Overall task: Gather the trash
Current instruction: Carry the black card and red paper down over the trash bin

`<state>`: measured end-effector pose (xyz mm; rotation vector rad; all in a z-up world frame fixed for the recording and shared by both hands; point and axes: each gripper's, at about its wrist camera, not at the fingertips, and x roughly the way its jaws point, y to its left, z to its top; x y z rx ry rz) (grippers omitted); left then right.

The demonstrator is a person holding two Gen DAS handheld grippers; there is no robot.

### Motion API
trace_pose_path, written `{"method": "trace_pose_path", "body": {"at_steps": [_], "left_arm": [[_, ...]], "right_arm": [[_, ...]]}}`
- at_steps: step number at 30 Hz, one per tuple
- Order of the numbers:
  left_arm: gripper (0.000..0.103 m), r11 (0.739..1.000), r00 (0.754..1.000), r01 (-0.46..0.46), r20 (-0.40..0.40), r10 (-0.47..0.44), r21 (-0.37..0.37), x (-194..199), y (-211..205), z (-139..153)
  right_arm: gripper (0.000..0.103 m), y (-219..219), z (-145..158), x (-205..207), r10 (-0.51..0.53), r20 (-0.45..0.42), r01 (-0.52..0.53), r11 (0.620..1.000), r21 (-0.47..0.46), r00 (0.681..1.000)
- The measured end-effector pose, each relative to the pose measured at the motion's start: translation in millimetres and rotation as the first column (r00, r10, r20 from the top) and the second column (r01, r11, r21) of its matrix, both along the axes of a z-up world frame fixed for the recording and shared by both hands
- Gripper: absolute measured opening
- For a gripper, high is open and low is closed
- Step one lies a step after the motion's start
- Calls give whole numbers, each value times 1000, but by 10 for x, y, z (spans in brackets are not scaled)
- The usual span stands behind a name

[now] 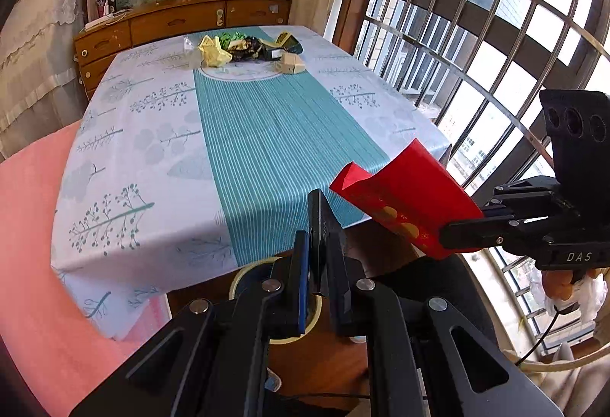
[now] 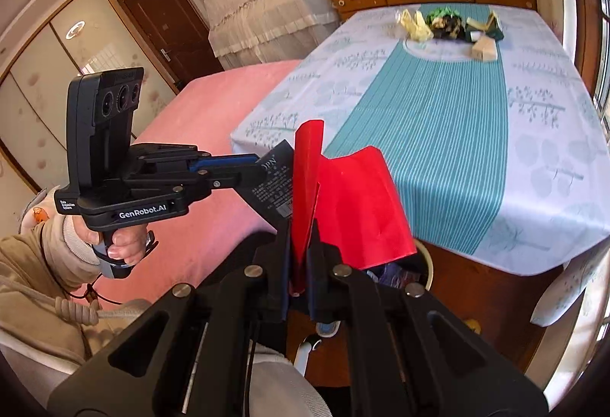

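Note:
My left gripper (image 1: 319, 249) is shut on a flat black packet (image 1: 319, 226), also seen in the right wrist view (image 2: 276, 180). My right gripper (image 2: 303, 264) is shut on a red paper wrapper (image 2: 358, 203), seen from the left wrist view (image 1: 408, 199) too. Both are held off the table's near edge, above a bin with a pale rim (image 1: 244, 274), partly hidden below. A pile of trash (image 1: 251, 49) lies at the far end of the table, also in the right wrist view (image 2: 450, 26).
The table has a teal and white cloth (image 1: 267, 134). A pink bed (image 2: 213, 119) lies to the left. A wooden dresser (image 1: 183, 20) stands behind the table. A barred window (image 1: 476, 35) is on the right.

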<state>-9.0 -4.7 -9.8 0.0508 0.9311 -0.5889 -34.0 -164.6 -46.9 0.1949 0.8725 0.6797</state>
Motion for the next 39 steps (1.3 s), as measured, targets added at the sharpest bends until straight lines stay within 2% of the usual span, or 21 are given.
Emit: {"method": "trace_pose_path", "body": {"at_steps": [8, 14, 21, 30, 35, 39], "left_arm": [[8, 998, 999, 3, -46, 0, 63, -41, -14, -571], [8, 993, 996, 7, -91, 3, 119, 86, -23, -1078], [8, 989, 988, 21, -153, 2, 147, 310, -42, -1651], [8, 980, 972, 53, -236, -6, 194, 650, -185, -2538], [8, 974, 960, 51, -280, 14, 222, 852, -270, -3022], [8, 974, 954, 45, -298, 25, 224, 969, -328, -3307]], "right_arm": [[5, 87, -551, -91, -12, -61, 10, 1000, -28, 998], [5, 113, -1101, 155, -35, -133, 24, 996, -84, 990], [5, 186, -1661, 340, -32, -233, 5, 993, -119, 972], [5, 394, -2394, 761, -7, -254, -64, 961, -268, 967], [5, 521, -2821, 973, 11, -265, -98, 942, -321, 964], [5, 555, -3172, 1123, 11, -273, -102, 941, -322, 962]]}}
